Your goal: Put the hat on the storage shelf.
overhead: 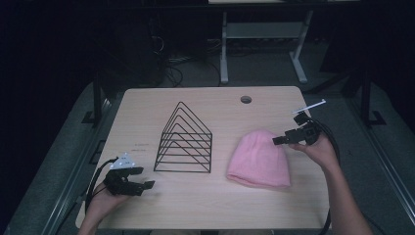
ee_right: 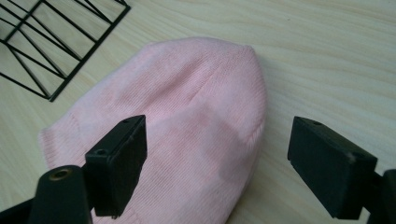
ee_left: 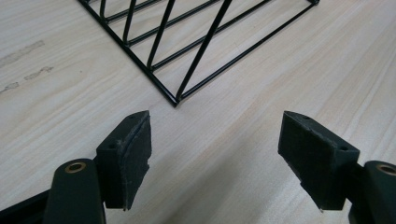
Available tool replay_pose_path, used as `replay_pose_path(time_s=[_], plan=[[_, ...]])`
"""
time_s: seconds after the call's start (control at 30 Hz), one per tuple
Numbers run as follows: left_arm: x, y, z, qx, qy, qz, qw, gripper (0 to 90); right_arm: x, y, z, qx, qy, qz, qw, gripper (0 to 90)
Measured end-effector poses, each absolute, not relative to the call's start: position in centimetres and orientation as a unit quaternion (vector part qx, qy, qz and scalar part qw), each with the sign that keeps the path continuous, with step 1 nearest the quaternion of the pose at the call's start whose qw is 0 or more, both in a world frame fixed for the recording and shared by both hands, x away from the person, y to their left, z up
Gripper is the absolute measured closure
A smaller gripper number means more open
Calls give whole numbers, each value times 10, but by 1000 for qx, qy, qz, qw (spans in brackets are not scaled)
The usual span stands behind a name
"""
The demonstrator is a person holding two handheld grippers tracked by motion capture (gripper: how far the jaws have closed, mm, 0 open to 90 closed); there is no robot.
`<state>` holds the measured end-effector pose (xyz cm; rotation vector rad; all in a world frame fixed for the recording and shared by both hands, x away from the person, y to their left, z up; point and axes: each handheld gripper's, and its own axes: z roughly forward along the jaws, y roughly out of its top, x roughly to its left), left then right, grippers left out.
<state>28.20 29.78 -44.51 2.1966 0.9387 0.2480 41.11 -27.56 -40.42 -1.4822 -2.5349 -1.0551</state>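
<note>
Pink knit hat lies flat on the bench, beside the black wire rack. Your right tongs hover released above its crown; your left tongs sit released near the rack's corner.

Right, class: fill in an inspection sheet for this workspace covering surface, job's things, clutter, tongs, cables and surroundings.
Surface: light wooden table with a round hole near the far edge.
Job's things: pink beanie lying flat; black wire rack upright to its left, apart from it.
Clutter: nothing seen.
Tongs: left tongs open, low over the table near the rack's corner; right tongs open, above the beanie's top.
Cables: black cable loops from the left tongs; another trails from the right.
Surroundings: dark room, grey floor, white desk legs behind.
</note>
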Motion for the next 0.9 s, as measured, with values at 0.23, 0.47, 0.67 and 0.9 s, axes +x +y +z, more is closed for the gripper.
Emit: replay_pose_path(time_s=[0.23,0.47,0.67,0.9], plan=[[282,300,-446,850,369,97,362,259,431,-265,-409,-477,-818,-321,24,221],[283,299,-447,849,372,94,364,259,444,-260,-418,-482,-820,-306,31,278],[283,301,-447,852,367,94,361,259,453,-260,-426,-490,-821,-290,32,407],[284,300,-448,855,365,90,357,258,457,-259,-433,-496,-818,-287,47,474]])
